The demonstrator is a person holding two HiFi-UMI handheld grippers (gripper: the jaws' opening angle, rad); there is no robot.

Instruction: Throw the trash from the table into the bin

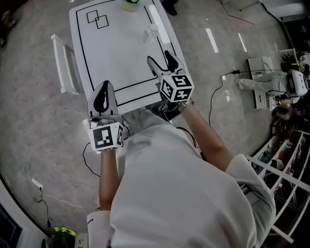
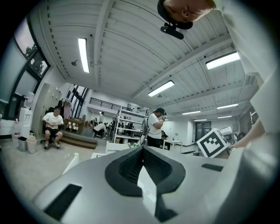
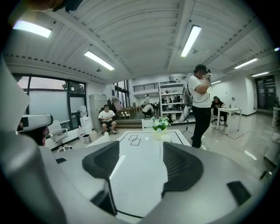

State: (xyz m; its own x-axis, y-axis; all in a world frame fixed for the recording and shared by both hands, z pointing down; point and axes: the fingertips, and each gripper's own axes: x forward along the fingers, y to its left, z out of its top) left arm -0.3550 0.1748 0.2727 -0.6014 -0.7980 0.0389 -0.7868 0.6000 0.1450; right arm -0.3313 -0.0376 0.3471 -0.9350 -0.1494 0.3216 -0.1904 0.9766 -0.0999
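Note:
A crumpled clear plastic piece [image 1: 150, 34] lies near the right edge of the white table [image 1: 121, 53], well beyond both grippers. In the right gripper view the same piece [image 3: 166, 138] shows as a small pale shape just past the right jaw. My right gripper [image 1: 160, 57] hovers over the table's near right part, its jaws wide apart with only tabletop between them [image 3: 140, 151]. Over the table's near left corner, my left gripper [image 1: 103, 87] has its tips meeting and holds nothing [image 2: 142, 149].
A pot of flowers [image 1: 130, 5] stands at the table's far end [image 3: 159, 127]. A white chair [image 1: 63, 63] is at the table's left side. Cables run across the floor [image 1: 213, 97]. A person with a camera [image 3: 199, 105] stands to the right of the table.

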